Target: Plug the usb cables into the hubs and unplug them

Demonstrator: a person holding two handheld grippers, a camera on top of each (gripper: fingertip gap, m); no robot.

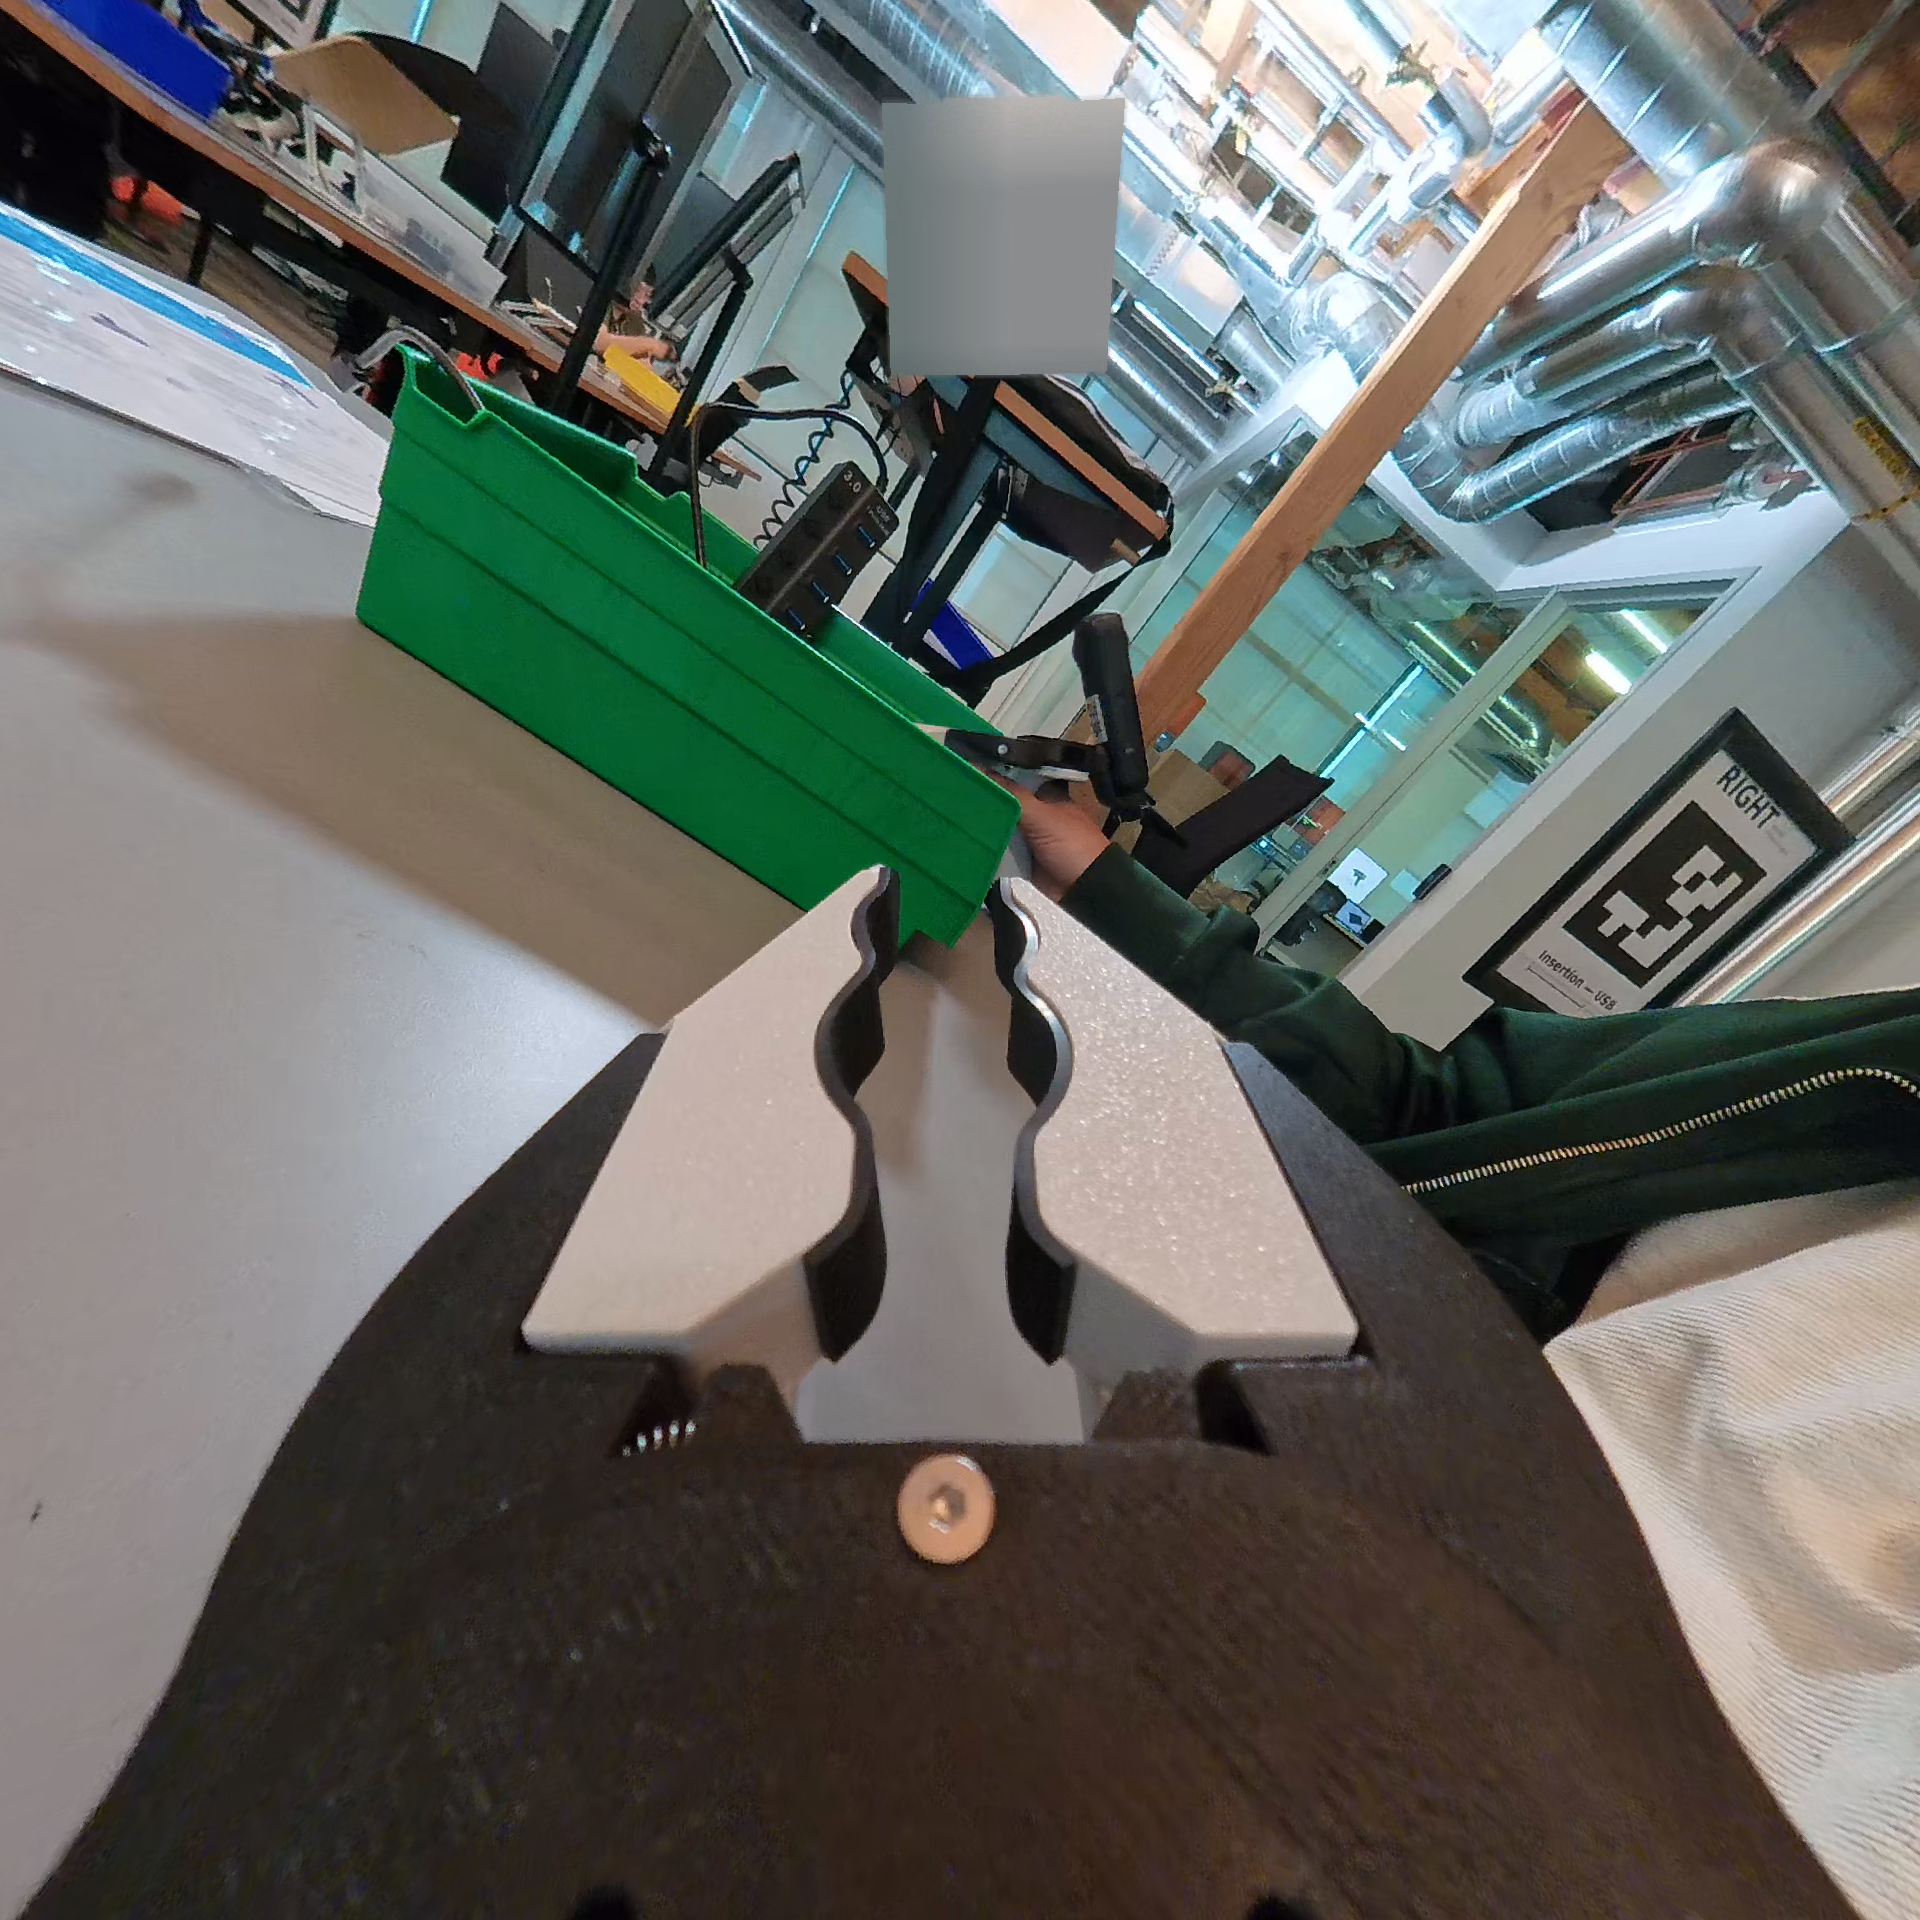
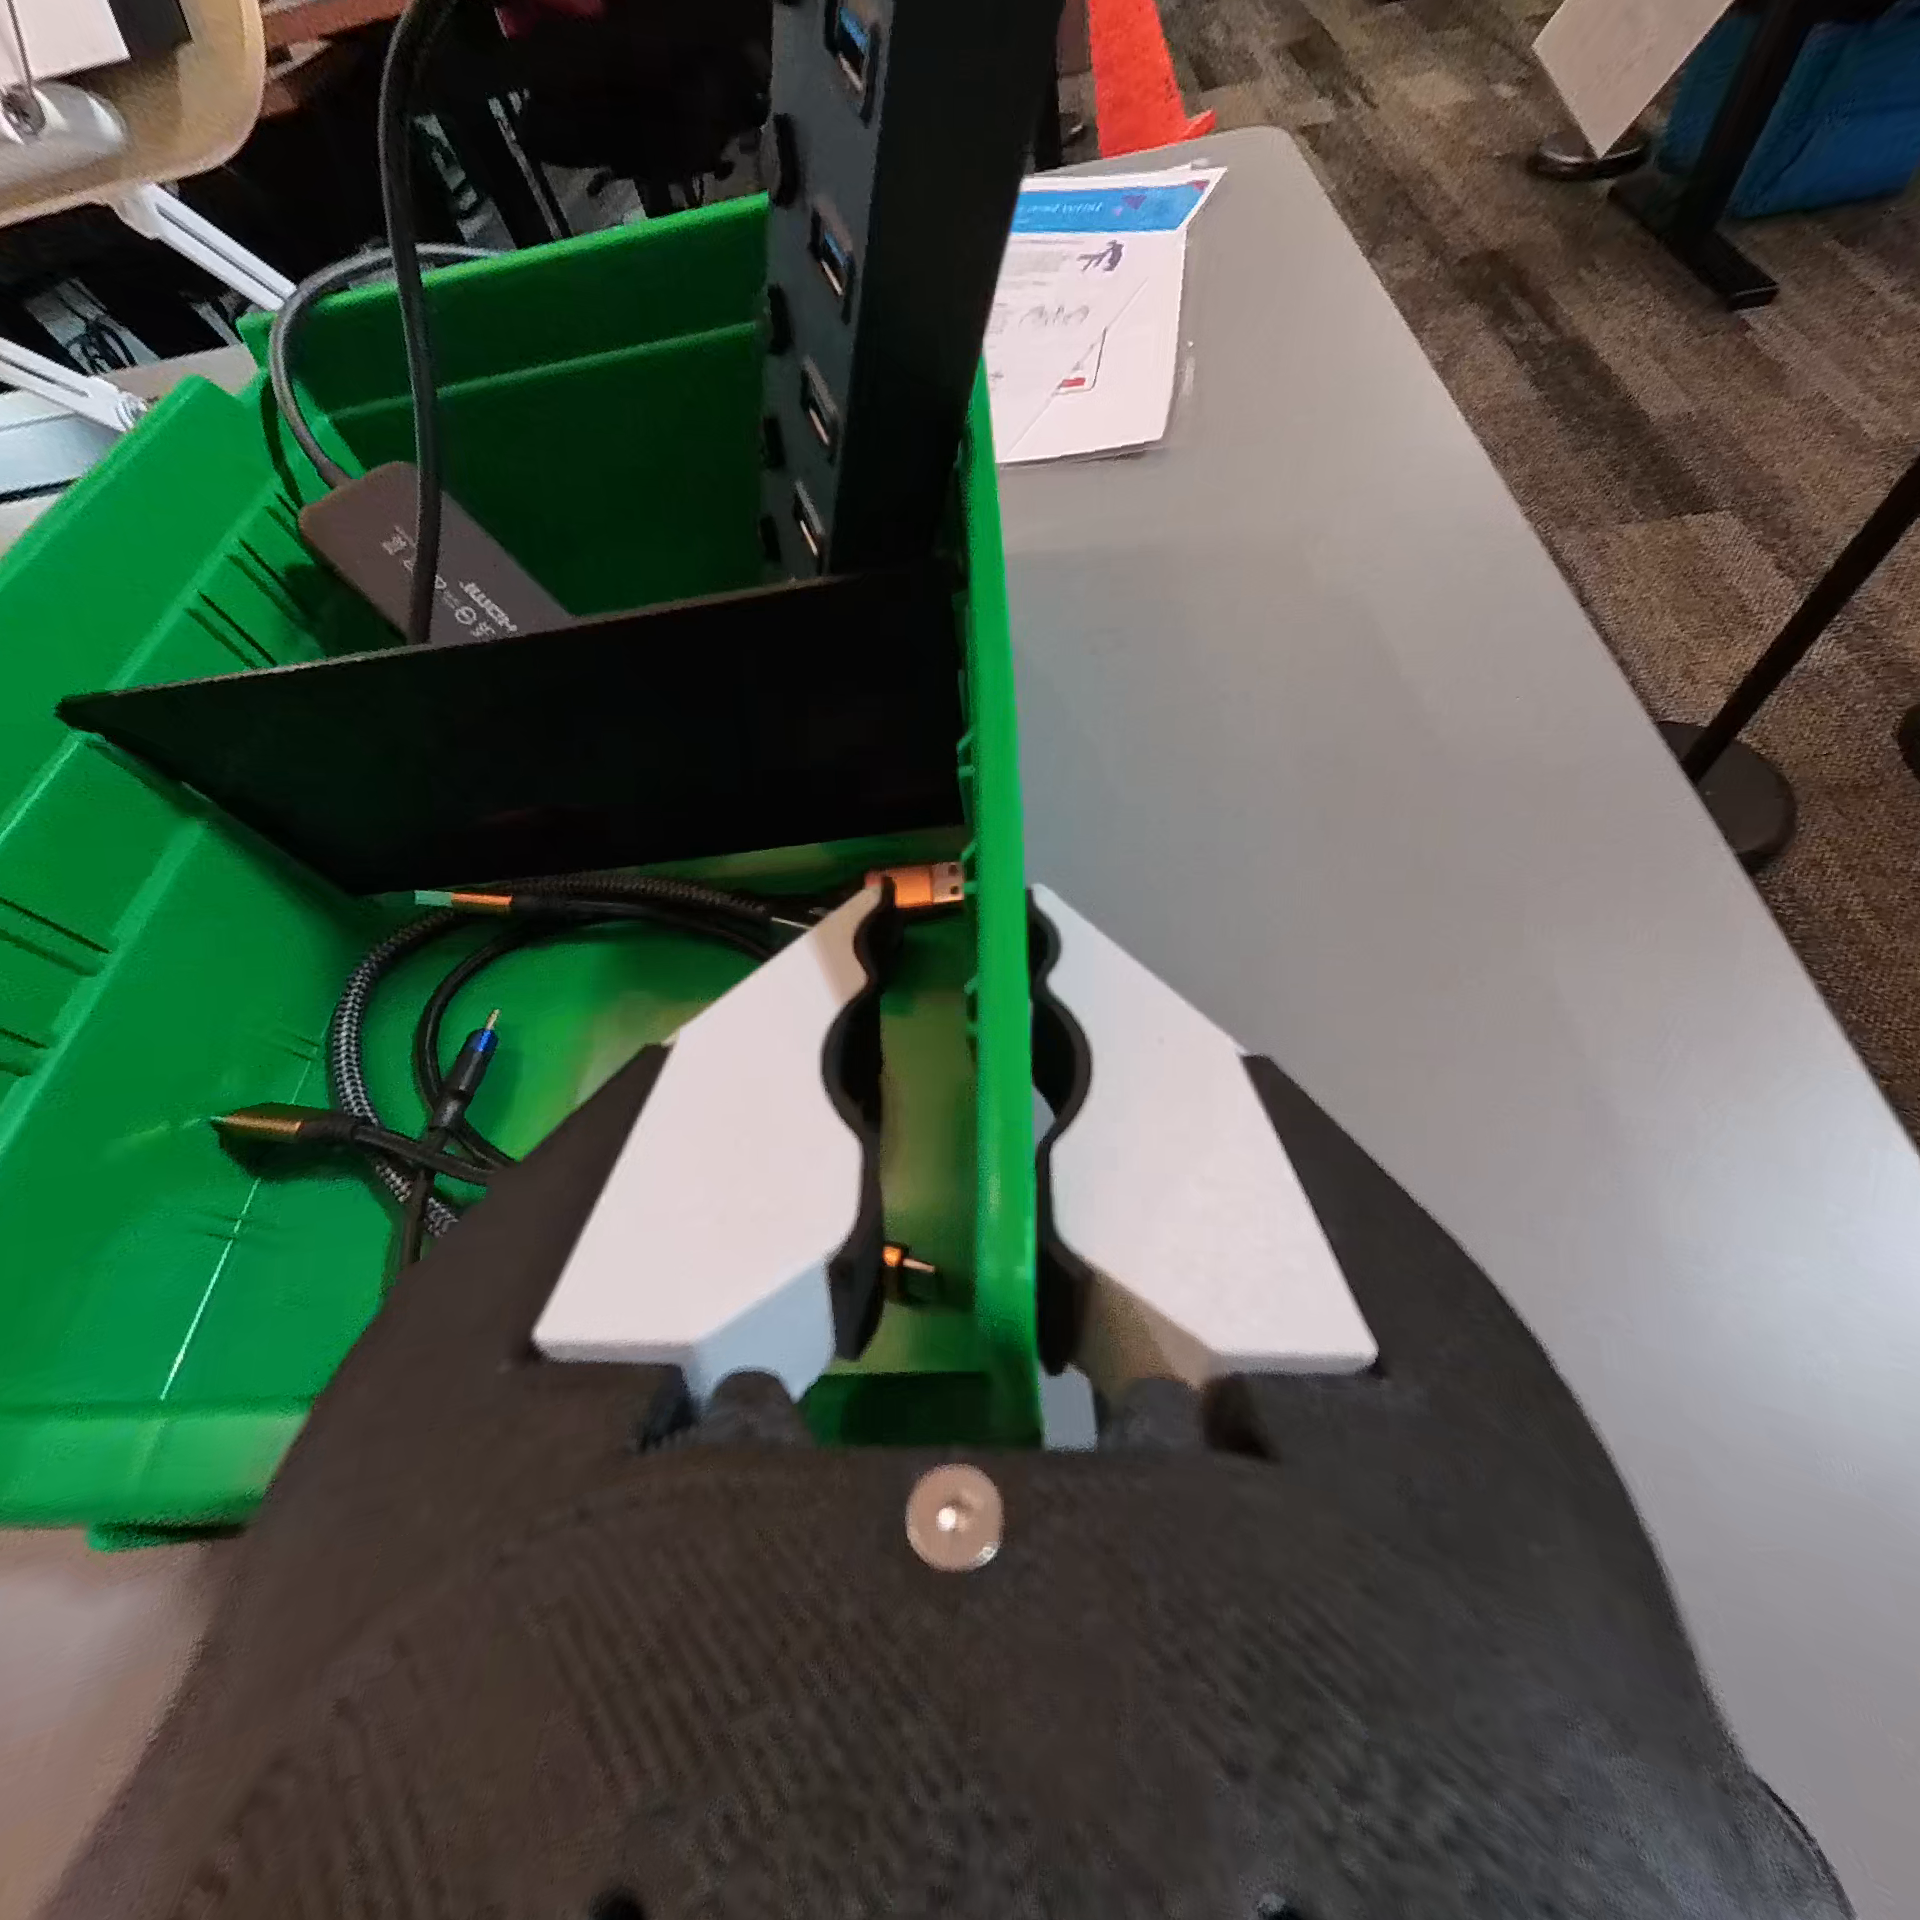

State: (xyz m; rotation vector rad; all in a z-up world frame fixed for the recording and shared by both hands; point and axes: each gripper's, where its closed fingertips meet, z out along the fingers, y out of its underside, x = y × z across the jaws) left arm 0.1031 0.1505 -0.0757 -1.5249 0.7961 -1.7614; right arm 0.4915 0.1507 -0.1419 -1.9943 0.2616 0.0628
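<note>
A green bin (image 2: 156,1039) stands on the grey table. A tall black multi-port hub (image 2: 821,312) leans upright in its far compartment, and a flat grey hub (image 2: 447,561) lies beside it. In the near compartment lie braided cables with an orange USB plug (image 2: 920,888), a blue-tipped plug (image 2: 483,1049) and a gold plug (image 2: 260,1124). My right gripper (image 2: 961,920) is open and straddles the bin's right wall, left finger inside, tips by the orange plug. My left gripper (image 1: 943,904) is open and empty, low over the table, pointing at the bin's corner (image 1: 966,883). The black hub (image 1: 821,551) shows above the rim.
A black divider (image 2: 520,748) splits the bin. Papers (image 2: 1091,312) lie on the table (image 2: 1351,831) beyond it. A stand base (image 2: 1745,800) sits on the carpet to the right. A framed marker sign (image 1: 1662,883) and a green sleeve (image 1: 1455,1091) are on the left gripper's right.
</note>
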